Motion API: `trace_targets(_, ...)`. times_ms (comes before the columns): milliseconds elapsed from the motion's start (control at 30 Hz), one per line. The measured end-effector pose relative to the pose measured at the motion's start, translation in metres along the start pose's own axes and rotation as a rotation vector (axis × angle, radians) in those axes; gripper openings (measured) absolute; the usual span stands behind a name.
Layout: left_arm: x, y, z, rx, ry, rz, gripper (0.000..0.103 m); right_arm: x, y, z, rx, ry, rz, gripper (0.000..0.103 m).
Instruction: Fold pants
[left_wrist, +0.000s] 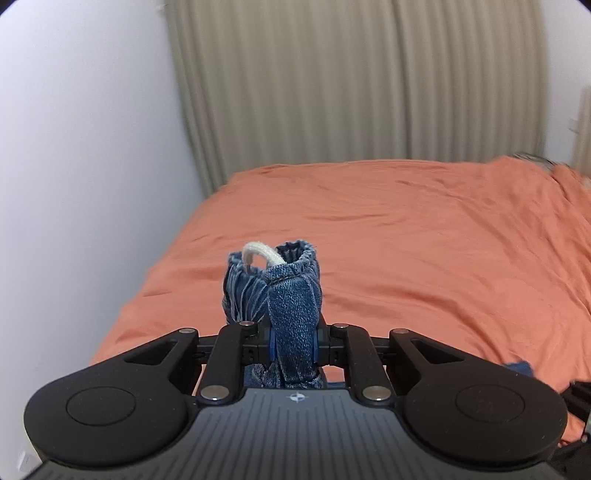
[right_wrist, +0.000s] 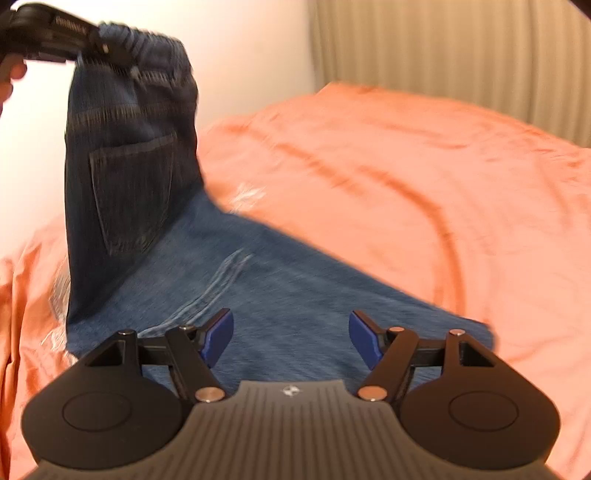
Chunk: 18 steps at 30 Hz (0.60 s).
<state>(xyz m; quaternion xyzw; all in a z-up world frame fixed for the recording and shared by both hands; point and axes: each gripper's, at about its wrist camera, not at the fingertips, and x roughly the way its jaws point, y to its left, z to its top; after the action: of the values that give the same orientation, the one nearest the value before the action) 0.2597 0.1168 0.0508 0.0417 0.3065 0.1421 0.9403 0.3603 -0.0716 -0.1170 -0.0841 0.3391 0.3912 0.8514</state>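
Blue denim pants lie partly on the orange bed, their legs stretched toward the lower right of the right wrist view. My left gripper is shut on the bunched waistband, where a white drawstring loop sticks up. In the right wrist view the left gripper holds the waist end high at the upper left, so the seat with a back pocket hangs down. My right gripper is open and empty, just above the pant legs.
An orange sheet covers the bed. A white wall runs along the bed's left side. Beige pleated curtains hang behind the bed. A person's hand shows at the far left.
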Motion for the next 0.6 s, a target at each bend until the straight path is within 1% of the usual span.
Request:
trace_targets(100,0.005,-0.053,-0.015,0.105,0.016,-0.061,0.018,-0.021,-0.016,-0.011,0.063,-0.035,-0.030,0.066)
trace_targets(200,0.019,-0.096,-0.041,0.161,0.065,-0.136,0.018,-0.035,-0.030,-0.024,0.118,-0.041,-0.048,0.066)
trace_targets(300,0.035,-0.128,-0.071,0.182,0.160,-0.225,0.018,-0.049,-0.040,-0.041,0.170,-0.048,-0.078,0.066)
trace_targets(367,0.041,-0.143,-0.094,0.193,0.228,-0.281,0.019,-0.055,-0.043,-0.051,0.195,-0.031,-0.082,0.066)
trace_targets(433,0.044,-0.152,-0.114,0.221,0.271,-0.331,0.021,-0.059,-0.044,-0.059,0.204,-0.005,-0.091,0.066)
trace_targets(467,0.047,-0.152,-0.119,0.219,0.288,-0.369,0.027,-0.061,-0.044,-0.062,0.205,0.009,-0.097,0.066)
trace_targets(500,0.050,-0.149,-0.121,0.211,0.303,-0.426,0.036,-0.061,-0.042,-0.064,0.206,0.019,-0.097,0.066)
trace_targets(533,0.050,-0.146,-0.122,0.205,0.309,-0.478,0.041,-0.061,-0.041,-0.066,0.207,0.031,-0.094,0.066)
trace_targets(600,0.045,-0.137,-0.121,0.204,0.299,-0.548,0.055,-0.065,-0.041,-0.068,0.203,0.047,-0.093,0.066)
